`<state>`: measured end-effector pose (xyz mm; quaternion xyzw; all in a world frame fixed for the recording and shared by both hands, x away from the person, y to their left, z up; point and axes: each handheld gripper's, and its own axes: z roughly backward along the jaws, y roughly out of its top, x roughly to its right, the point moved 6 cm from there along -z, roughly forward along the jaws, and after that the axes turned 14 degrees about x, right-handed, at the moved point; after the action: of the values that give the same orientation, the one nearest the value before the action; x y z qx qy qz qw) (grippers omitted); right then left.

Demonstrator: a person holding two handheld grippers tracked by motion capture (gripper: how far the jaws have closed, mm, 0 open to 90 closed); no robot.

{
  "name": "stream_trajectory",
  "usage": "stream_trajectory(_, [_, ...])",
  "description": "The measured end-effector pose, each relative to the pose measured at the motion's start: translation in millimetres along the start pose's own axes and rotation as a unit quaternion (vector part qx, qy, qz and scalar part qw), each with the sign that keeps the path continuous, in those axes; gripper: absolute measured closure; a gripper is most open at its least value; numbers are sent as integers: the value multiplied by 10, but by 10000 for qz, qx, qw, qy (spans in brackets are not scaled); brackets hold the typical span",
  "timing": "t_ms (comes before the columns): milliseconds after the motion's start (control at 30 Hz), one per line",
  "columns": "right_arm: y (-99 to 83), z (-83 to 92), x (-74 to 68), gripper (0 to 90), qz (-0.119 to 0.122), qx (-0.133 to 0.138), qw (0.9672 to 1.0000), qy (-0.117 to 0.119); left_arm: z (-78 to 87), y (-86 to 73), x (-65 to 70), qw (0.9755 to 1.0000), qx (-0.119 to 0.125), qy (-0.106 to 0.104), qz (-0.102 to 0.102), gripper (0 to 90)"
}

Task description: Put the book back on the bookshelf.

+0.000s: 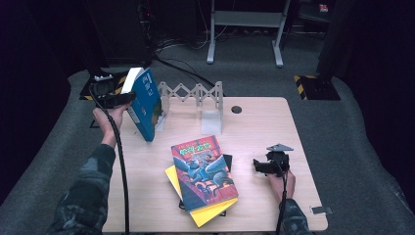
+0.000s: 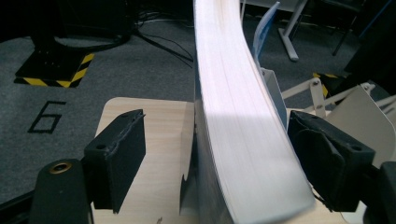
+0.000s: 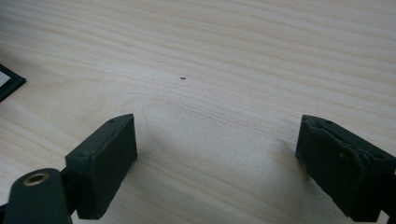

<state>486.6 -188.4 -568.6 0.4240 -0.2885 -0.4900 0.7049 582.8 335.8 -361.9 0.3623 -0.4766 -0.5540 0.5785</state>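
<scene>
Nearest the person, a stack of books [image 1: 203,181] lies on the pale wooden surface [image 1: 254,127] — a paperback with a red-and-blue illustrated cover [image 1: 204,171] on top, a yellow book [image 1: 208,211] under it and a dark one at the bottom. To the right of the stack, well apart from it, the right gripper [image 1: 258,166] rests low over bare wood in the person's right hand [image 1: 281,183]; in the right gripper view its jaws stand wide apart with nothing between them, just wood grain and a dark corner at the far left edge. Farther back on the left, the left hand [image 1: 110,122] holds the left gripper [image 1: 128,98] up by a blue book [image 1: 145,103] that stands tilted on its lower corner at the surface's rear left. In the left gripper view the book's white page block [image 2: 243,126] runs straight up between the jaws — clear wood shows between it and the left-hand jaw, while the right-hand jaw sits just beside the pages, contact there not certain; the jaws are parted, not clamping it. Behind the blue book stands a grey accordion-style book rack [image 1: 195,95] with clear dividers [image 1: 212,122], and beyond the surface lie grey carpet and table legs.
</scene>
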Motion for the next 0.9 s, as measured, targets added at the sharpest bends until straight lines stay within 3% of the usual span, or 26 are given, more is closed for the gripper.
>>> stream_trajectory(133, [0, 0, 0, 118, 1, 1, 10000, 0, 136, -40, 31, 9998, -27, -154, -77, 156])
stream_trajectory(467, [2, -3, 2, 118, 8, 8, 10000, 3, 529, -100, 143, 9980, 226, -487, -330, 104])
stream_trajectory(667, [2, -5, 3, 118, 13, 10, 10000, 7, 751, -209, 241, 9953, 363, -610, -655, 88])
stream_trajectory(900, [3, -6, 3, 119, 16, 13, 10000, 11, 907, -481, 413, 9902, 210, -838, -1094, 72])
